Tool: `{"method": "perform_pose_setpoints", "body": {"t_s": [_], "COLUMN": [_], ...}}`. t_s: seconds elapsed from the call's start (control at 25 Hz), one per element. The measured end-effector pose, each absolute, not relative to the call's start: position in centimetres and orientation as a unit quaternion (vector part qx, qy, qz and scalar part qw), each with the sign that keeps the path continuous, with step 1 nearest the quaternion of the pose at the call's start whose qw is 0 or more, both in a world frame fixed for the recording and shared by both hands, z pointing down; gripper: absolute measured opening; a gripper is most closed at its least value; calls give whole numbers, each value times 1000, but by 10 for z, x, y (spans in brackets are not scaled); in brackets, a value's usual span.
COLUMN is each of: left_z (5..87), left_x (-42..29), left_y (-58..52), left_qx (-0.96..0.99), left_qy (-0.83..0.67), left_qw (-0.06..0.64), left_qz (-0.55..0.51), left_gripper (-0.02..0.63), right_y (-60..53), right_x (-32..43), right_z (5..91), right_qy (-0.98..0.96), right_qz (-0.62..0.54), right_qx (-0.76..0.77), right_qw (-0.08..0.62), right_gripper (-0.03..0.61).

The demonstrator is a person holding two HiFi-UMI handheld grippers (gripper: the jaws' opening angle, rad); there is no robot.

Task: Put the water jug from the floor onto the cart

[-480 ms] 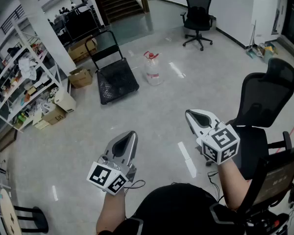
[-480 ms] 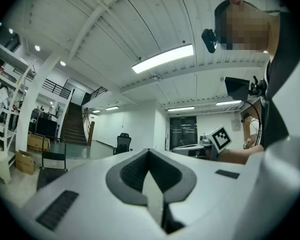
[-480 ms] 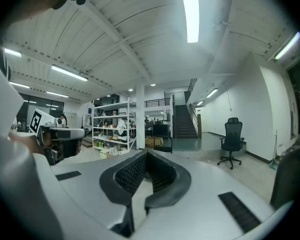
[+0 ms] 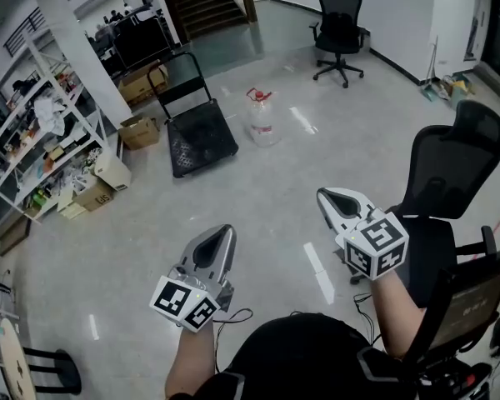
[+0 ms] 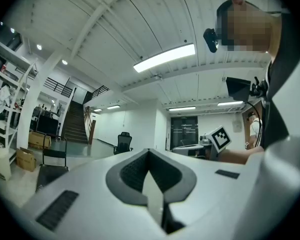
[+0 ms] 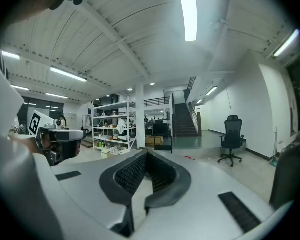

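The clear water jug [image 4: 261,119] with a red cap stands upright on the grey floor, far ahead in the head view. Just left of it sits the black flat cart [image 4: 198,136] with its upright handle [image 4: 171,73]. My left gripper [image 4: 225,230] and right gripper [image 4: 323,194] hover close to my body, well short of both, pointing towards them. In the left gripper view the left gripper [image 5: 149,153] has its jaws meeting at the tip with nothing between them. The right gripper [image 6: 146,154] is likewise shut and empty. The cart [image 5: 51,164] shows at that view's left.
A black office chair [image 4: 450,182] stands right beside my right arm. Another chair [image 4: 337,27] is at the far back. White shelving [image 4: 33,132] and cardboard boxes [image 4: 137,130] line the left side. Stairs [image 4: 200,2] rise behind the cart.
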State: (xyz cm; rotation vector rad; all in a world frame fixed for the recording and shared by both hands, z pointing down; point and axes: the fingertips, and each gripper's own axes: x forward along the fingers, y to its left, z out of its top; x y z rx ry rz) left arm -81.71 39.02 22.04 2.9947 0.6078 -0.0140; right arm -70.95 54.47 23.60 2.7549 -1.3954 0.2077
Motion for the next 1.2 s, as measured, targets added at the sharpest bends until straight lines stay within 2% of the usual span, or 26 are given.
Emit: {"method": "perform_pose_setpoints", "body": {"t_s": [0.52,0.92,1.2], "left_z": [228,230,243], "left_x": [-798,-758,-707], "left_y": [421,439,410], "left_qx": [981,983,983], "left_qy": [191,181,182], "left_qw": [43,25,28], "left_qz": [7,9,20], "left_gripper": [0,0,0], "right_y": [576,596,563], "right_x": [-688,-646,-598], "right_z": [237,251,263], "right_qy": [-446,-458,-464], "right_qz": [58,63,72], "right_qx": [893,886,882], "right_qw": [27,34,36], "right_gripper": [2,2,2]}}
